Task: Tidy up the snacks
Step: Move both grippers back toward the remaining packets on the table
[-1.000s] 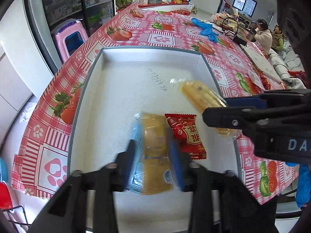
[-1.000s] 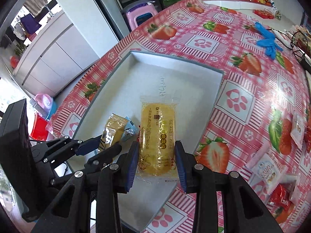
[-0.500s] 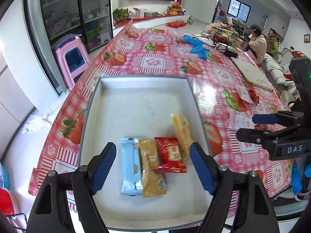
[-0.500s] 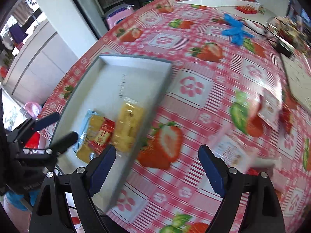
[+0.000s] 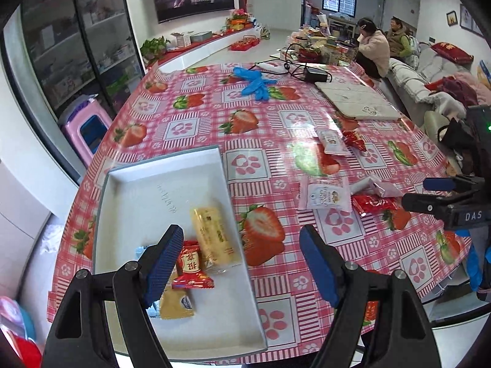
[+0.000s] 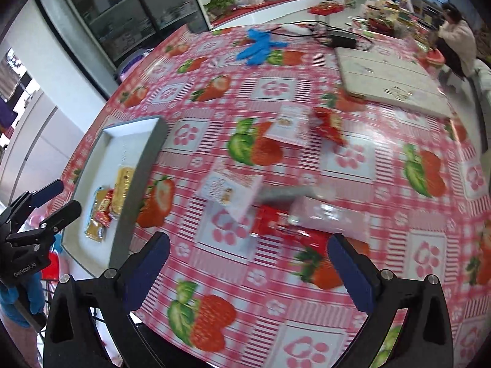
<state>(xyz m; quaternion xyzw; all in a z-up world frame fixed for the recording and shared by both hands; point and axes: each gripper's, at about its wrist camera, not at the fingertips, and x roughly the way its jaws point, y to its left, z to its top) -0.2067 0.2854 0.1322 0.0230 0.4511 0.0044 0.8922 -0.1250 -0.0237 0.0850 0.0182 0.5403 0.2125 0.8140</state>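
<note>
A white tray [image 5: 144, 196] sits at the table's left edge, also in the right wrist view [image 6: 119, 141]. It holds a yellow packet [image 5: 211, 236], a red packet [image 5: 191, 268], a tan packet [image 5: 175, 303] and a blue one, mostly hidden. My left gripper [image 5: 242, 263] is open and empty above the tray's near right edge. My right gripper [image 6: 248, 270] is open and empty above the loose snacks: a white packet [image 6: 230, 190], a red packet [image 6: 276, 224] and a pinkish packet [image 6: 331, 214]. The right gripper also shows in the left wrist view [image 5: 442, 193].
More packets lie farther back: a white one [image 6: 291, 122] and a red one [image 6: 330, 124]. Blue gloves [image 5: 254, 82], a black adapter with cables [image 5: 316, 75] and a flat white board [image 5: 356, 99] lie at the far side. A pink stool [image 5: 86, 128] stands left of the table.
Both grippers let go of their packets into the tray and opened. The left one pulled back and turned right. The right one swung right, over the loose snacks.
</note>
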